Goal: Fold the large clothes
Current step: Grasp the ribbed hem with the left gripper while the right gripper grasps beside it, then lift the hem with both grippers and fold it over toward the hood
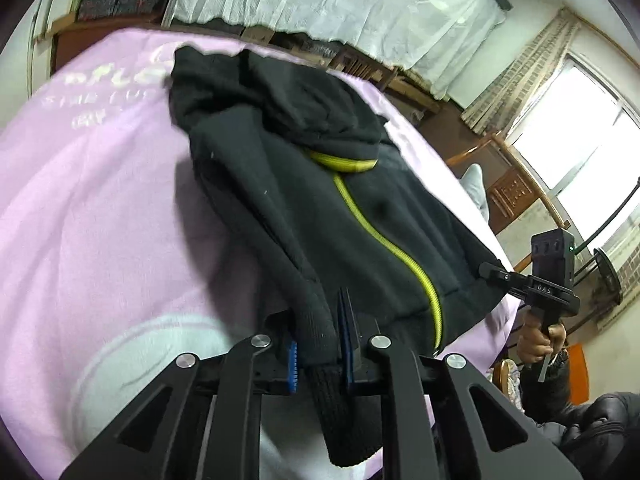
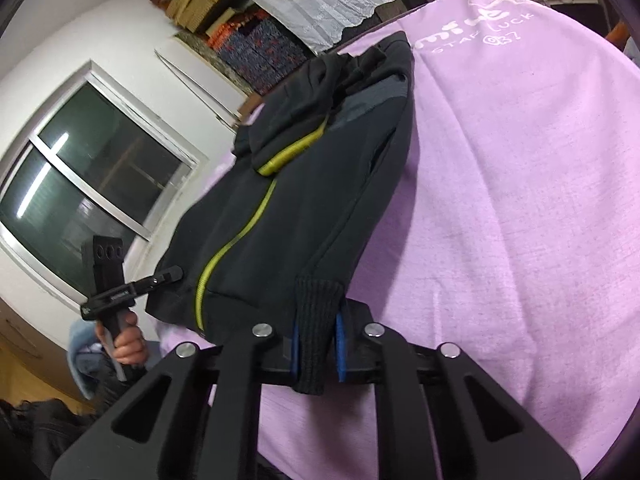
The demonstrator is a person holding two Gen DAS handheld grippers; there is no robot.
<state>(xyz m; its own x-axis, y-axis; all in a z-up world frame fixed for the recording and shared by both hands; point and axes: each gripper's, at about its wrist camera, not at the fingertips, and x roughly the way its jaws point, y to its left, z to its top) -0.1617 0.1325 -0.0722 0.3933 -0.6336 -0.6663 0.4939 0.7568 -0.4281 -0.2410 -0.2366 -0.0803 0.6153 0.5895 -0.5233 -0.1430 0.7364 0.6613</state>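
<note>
Black fleece, a zip-up hoodie [image 1: 320, 208] with a yellow-green zipper [image 1: 384, 236], lies on the lilac sheet [image 1: 100, 220] that covers the bed, hood at the far end and hem toward both cameras. Each gripper pinches a ribbed cuff at the near edge: the left gripper [image 1: 320, 350] has its blue pads pressed onto the left sleeve's cuff [image 1: 320, 344], and the right gripper [image 2: 318, 350] clamps the right cuff [image 2: 318, 320] the same way. The garment's long axis runs straight away from the jaws, with the zipper down the middle between the two hands. Both are equally near the hem, so the next fold most likely carries the sleeves away from the cameras, toward the hood.
</note>
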